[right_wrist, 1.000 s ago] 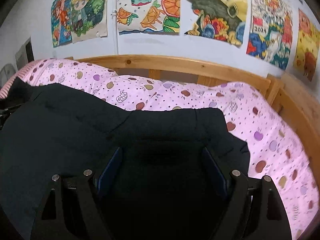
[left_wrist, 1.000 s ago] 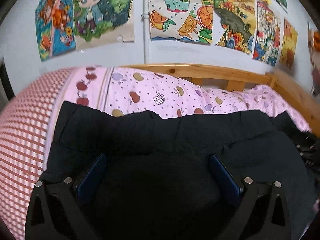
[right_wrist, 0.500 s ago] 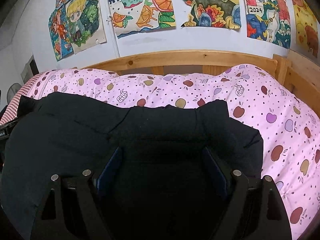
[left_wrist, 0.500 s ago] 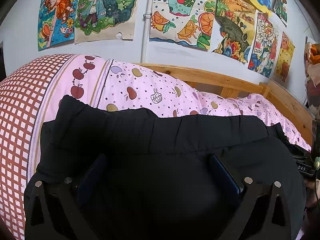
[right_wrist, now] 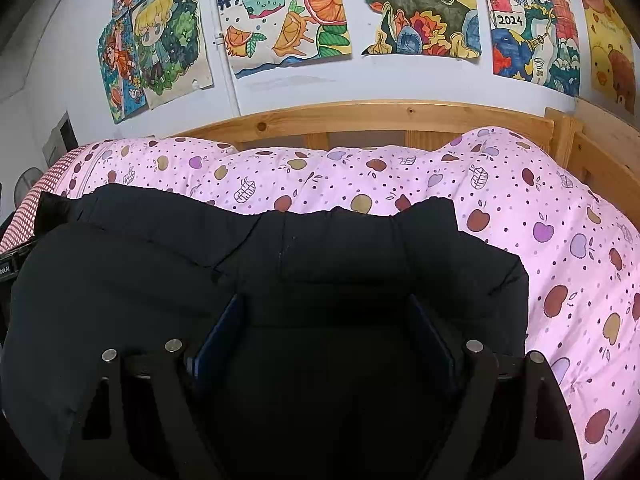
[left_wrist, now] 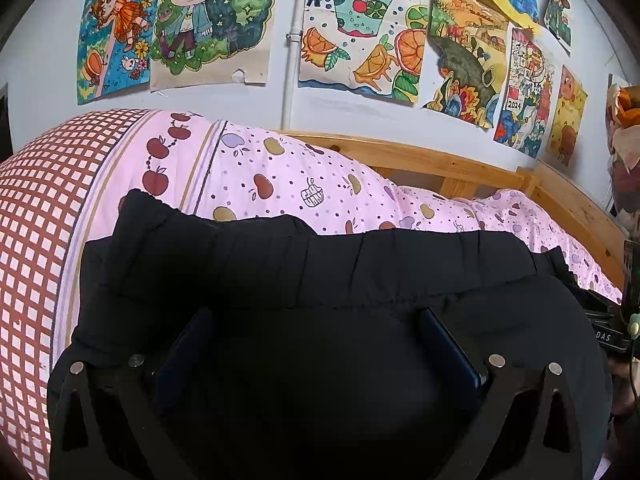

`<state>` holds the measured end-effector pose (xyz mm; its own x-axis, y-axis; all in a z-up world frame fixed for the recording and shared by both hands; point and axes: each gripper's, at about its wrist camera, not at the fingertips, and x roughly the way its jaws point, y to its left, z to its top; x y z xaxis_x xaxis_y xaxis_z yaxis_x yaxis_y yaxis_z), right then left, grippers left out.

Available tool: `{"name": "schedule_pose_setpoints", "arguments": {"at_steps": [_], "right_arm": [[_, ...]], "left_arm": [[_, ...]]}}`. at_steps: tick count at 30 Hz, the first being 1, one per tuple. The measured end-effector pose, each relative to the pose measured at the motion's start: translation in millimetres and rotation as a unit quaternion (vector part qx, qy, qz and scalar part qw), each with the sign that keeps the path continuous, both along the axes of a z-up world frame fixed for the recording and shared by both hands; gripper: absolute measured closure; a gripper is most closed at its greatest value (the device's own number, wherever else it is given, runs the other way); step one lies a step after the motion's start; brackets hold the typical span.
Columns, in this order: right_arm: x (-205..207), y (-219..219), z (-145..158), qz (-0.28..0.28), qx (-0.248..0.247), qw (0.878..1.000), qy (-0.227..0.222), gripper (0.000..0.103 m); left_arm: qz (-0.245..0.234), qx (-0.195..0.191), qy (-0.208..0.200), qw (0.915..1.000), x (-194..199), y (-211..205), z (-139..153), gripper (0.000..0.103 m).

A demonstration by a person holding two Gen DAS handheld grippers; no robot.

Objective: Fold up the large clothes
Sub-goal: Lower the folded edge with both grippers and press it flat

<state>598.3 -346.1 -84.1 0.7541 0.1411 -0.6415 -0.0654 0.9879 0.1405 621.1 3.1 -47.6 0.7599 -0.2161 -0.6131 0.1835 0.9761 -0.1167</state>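
Black, padded cloth fills the space ahead of both my grippers: the large garment [left_wrist: 320, 272] lies spread on the bed, a puffy coat or jacket by my guess, with stitched panels and a gathered seam running across it. Its far edge forms a thick rolled ridge just beyond my fingertips, which I judge to be a fold already laid over.

My left gripper [left_wrist: 316, 328] stands with its jaws wide apart, resting over the cloth and pinching nothing. My right gripper [right_wrist: 324, 320] is the same, jaws spread, garment beneath and between the pads but not squeezed. I judge I am either letting the fold settle or lining up for another hold.

Beyond the ridge lies the pink fruit-print quilt [right_wrist: 540, 208], then the wooden bed rail [right_wrist: 360, 116], then the drawings [left_wrist: 360, 40] on the wall.
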Motion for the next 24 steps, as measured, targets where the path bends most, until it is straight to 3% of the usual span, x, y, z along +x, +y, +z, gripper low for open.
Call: {"name": "schedule_pose_setpoints", "arguments": {"at_steps": [13, 18, 24], "right_arm": [[-2.6, 0.0, -2.4, -0.002, -0.001, 1.0, -0.007, 0.024], [-5.9, 7.0, 0.1, -0.009, -0.026, 1.0, -0.013, 0.023], [-9.9, 7.7, 1.5, -0.014, -0.039, 0.999, -0.021, 0.023]], "left_arm": [[-0.001, -0.002, -0.005, 1.0, -2.7, -0.4, -0.4, 0.0], [-0.007, -0.019, -0.013, 0.9997, -5.4, 4.6, 2.5, 0.0], [-0.006, -0.013, -0.017, 0.9998, -5.1, 1.8, 2.1, 0.0]]}}
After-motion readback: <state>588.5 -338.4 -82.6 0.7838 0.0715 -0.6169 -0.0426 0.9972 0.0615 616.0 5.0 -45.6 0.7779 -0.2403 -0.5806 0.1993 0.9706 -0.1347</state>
